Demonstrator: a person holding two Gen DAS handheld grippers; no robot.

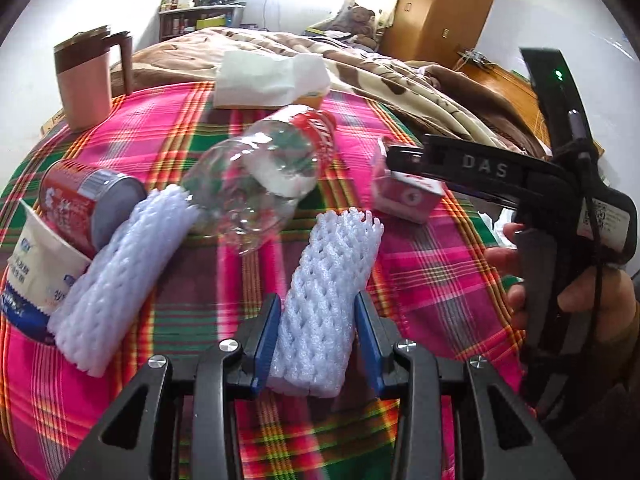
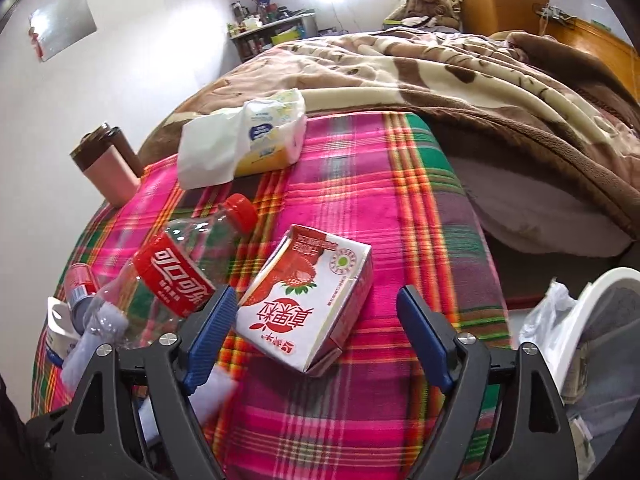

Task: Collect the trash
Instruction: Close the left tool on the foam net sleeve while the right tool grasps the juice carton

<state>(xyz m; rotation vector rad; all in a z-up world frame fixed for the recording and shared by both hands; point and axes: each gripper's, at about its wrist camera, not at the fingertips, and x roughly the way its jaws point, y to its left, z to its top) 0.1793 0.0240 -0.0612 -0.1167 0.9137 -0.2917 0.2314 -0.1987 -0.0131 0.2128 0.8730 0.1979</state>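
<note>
My left gripper (image 1: 316,304) is shut on a white foam net sleeve (image 1: 324,292) lying on the plaid cloth. A second foam sleeve (image 1: 120,280) lies to its left, beside a red can (image 1: 84,204) and a white paper cup (image 1: 36,268). An empty clear cola bottle (image 1: 264,172) lies behind. My right gripper (image 2: 316,304) is open, its fingers on either side of a strawberry milk carton (image 2: 308,300), apart from it. The carton (image 1: 408,196) and the right gripper also show in the left wrist view. The cola bottle (image 2: 176,276) lies left of the carton.
A pink mug with a brown lid (image 1: 84,80) stands at the back left. A tissue pack with loose tissue (image 2: 240,140) lies at the table's far edge. A bed with a brown blanket (image 2: 480,80) is behind. A white bin with a plastic bag (image 2: 592,320) stands at the right.
</note>
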